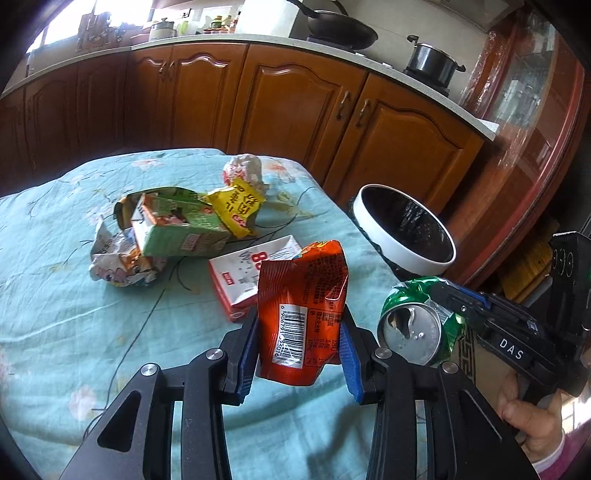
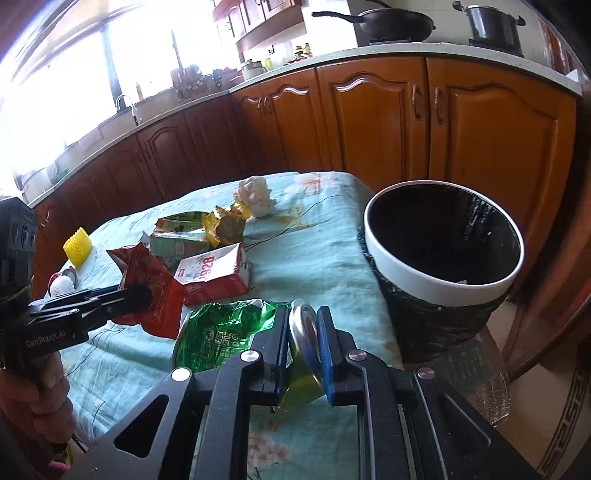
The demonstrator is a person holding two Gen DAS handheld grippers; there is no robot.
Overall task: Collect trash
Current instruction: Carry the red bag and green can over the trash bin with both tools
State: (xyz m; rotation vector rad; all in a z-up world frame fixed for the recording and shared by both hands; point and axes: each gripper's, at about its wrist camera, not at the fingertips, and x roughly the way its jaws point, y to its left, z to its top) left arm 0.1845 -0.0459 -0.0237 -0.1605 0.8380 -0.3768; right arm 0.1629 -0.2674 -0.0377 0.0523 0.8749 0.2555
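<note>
My left gripper (image 1: 300, 343) is shut on a red snack wrapper (image 1: 301, 306) and holds it above the table; it shows at the left of the right wrist view (image 2: 147, 291). My right gripper (image 2: 303, 339) is shut on a crushed green can (image 2: 221, 336), seen in the left wrist view (image 1: 417, 325) just right of the wrapper. A white-rimmed trash bin (image 2: 443, 258) with a black liner stands beside the table's right edge (image 1: 406, 229). A red-and-white carton (image 1: 240, 280), a green carton (image 1: 177, 229), a yellow wrapper (image 1: 236, 206) and crumpled paper (image 1: 243, 170) lie on the table.
The table has a light blue floral cloth (image 1: 74, 295). A yellow ribbed cup (image 2: 77, 245) and a small white ball (image 2: 61, 286) sit at its far left. Wooden kitchen cabinets (image 1: 295, 110) run behind, with a wok (image 1: 340, 26) and pot (image 1: 432, 62) on the counter.
</note>
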